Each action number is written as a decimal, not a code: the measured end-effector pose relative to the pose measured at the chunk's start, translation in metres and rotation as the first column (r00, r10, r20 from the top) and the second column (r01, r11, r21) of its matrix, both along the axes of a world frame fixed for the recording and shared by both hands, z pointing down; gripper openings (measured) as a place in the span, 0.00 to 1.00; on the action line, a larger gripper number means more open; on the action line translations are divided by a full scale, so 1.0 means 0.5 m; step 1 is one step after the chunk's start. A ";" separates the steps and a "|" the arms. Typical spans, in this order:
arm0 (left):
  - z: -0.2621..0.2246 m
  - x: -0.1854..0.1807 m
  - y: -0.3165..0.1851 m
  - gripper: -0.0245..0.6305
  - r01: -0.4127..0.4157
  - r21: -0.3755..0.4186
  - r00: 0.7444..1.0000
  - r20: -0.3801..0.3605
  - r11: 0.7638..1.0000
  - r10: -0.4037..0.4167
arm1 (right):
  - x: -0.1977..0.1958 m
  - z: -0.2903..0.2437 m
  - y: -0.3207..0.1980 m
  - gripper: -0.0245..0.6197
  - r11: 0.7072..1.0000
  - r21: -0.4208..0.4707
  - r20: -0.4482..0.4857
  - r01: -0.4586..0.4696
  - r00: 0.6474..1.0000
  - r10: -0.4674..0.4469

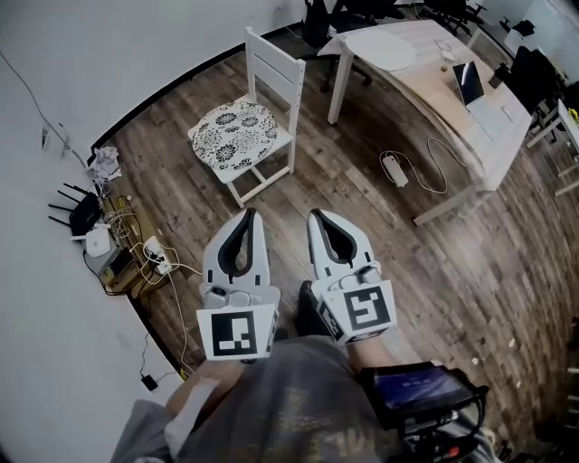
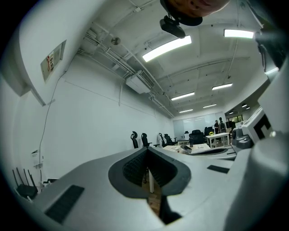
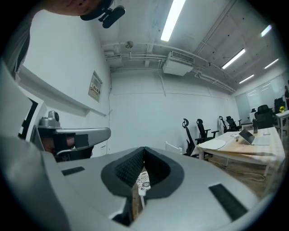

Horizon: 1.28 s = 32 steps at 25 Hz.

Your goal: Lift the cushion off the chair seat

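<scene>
A black-and-white patterned cushion (image 1: 236, 131) lies on the seat of a white wooden chair (image 1: 274, 65) near the wall, at upper centre of the head view. Both grippers are held level over the wooden floor, well short of the chair. My left gripper (image 1: 250, 214) is shut with nothing in it. Beside it, my right gripper (image 1: 317, 215) is shut and empty too. In the right gripper view, a sliver of the cushion (image 3: 143, 180) shows through the gap behind the closed tips. The left gripper view shows only a chair leg (image 2: 151, 183) past its tips.
A light wooden table (image 1: 430, 81) with a laptop (image 1: 469, 82) stands right of the chair. A power strip and cable (image 1: 395, 169) lie on the floor beneath it. Routers and tangled cords (image 1: 118, 244) sit along the left wall. Office chairs (image 1: 330, 18) stand behind.
</scene>
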<state>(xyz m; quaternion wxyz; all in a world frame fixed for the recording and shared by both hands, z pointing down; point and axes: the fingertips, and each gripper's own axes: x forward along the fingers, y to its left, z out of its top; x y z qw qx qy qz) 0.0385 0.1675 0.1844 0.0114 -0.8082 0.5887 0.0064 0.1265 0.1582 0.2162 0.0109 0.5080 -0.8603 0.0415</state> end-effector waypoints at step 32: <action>0.056 0.046 -0.361 0.05 0.121 -0.063 0.992 0.055 0.991 -0.118 | 0.034 0.064 -0.388 0.05 0.990 -0.062 0.065 0.125 0.990 -0.121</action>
